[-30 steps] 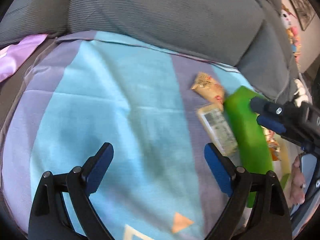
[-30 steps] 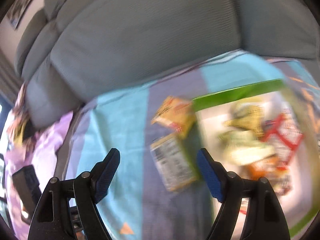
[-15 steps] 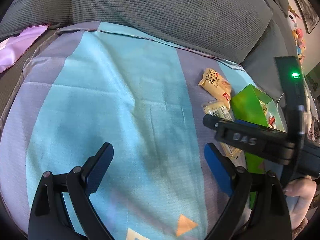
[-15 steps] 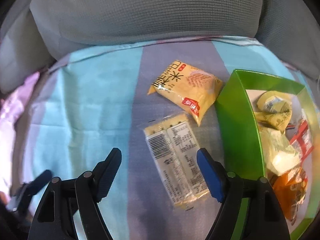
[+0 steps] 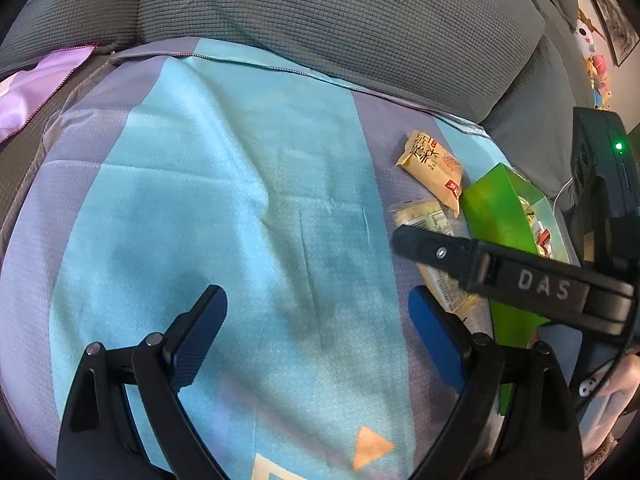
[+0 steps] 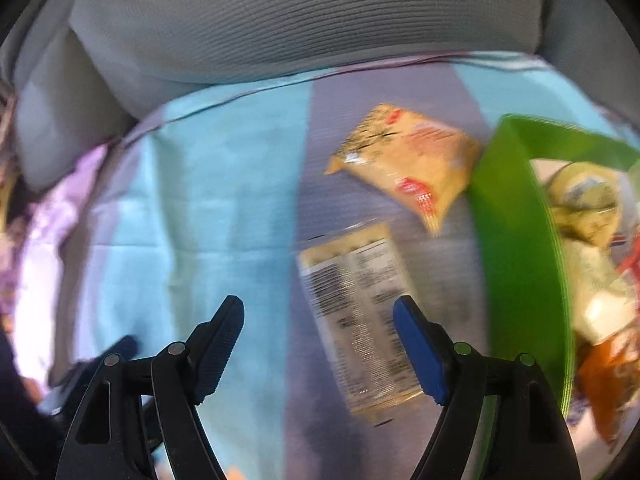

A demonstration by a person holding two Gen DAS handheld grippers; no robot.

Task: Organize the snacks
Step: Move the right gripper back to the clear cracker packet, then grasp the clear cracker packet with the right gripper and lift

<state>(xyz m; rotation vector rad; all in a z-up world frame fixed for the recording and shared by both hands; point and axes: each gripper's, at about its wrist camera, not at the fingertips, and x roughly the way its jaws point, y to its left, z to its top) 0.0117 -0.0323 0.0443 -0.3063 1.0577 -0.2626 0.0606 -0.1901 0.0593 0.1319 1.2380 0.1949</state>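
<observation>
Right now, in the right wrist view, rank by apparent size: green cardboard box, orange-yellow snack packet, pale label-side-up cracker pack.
1. Green cardboard box, though cut off at the frame edge.
2 and 3. Pale label-side-up cracker pack and orange-yellow snack packet: similar; the pack lies nearer the camera, so unsure.

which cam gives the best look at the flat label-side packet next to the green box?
Right wrist: the packet lies whole, label up, ahead of the open right gripper, though motion-blurred. Left wrist is sharper, but there the right gripper's arm crosses the packet and hides its middle.

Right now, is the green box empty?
No. The green box holds several snack packets; two more lie outside on the cloth.
</observation>
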